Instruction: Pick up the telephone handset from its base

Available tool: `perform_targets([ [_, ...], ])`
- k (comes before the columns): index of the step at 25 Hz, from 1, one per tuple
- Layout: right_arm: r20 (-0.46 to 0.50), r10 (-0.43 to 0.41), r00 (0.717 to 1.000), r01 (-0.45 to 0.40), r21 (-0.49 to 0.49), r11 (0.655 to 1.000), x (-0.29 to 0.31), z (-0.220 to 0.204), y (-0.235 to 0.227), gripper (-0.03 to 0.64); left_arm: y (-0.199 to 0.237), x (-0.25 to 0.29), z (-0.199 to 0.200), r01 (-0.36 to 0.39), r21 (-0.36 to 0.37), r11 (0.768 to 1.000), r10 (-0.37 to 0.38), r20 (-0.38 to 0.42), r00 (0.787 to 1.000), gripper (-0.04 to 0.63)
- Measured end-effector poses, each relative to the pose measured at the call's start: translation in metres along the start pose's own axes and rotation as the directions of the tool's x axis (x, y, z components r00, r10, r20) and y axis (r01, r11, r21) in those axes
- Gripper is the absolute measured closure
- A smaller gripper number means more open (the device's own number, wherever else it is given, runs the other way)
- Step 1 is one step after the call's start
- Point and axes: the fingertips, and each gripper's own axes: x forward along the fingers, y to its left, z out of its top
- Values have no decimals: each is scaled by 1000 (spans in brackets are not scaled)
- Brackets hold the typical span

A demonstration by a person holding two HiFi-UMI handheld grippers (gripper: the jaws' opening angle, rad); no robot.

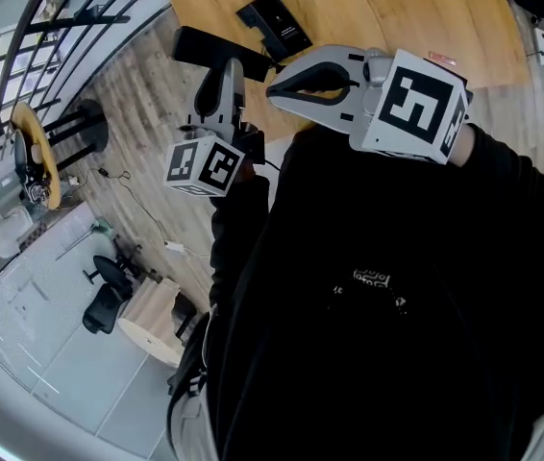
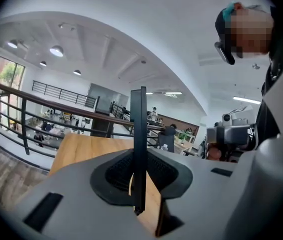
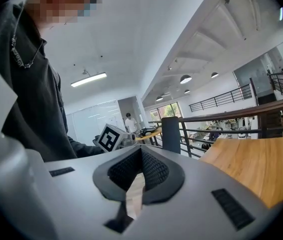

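Over table [image 1: 397,8] edge | left gripper [image 1: 226,68] near level, clamped on handset [image 1: 212,49] | right gripper [image 1: 274,90] level, jaws together

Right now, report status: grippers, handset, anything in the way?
Left gripper shut on handset, off base. Right gripper shut, empty. Nothing in the way.

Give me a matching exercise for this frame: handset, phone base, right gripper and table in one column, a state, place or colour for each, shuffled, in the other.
1. telephone handset
2. telephone base
3. right gripper
4. table

a. light wood
b. jaws together, nothing between them
c. clamped in the left gripper
d. lying on the table

Pairs: 1-c, 2-d, 3-b, 4-a.
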Motion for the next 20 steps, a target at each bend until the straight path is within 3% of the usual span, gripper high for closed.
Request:
perform_targets([
  [4, 4, 4, 1000, -4, -15, 1000, 1, 1, 0, 600, -10, -7, 0, -40, 59, 997, 40, 3, 999, 515],
  [20, -19, 23, 1000, -23, -13, 1000, 2, -6, 0, 600, -6, -6, -12, -47, 15, 999, 47, -1, 999, 515],
])
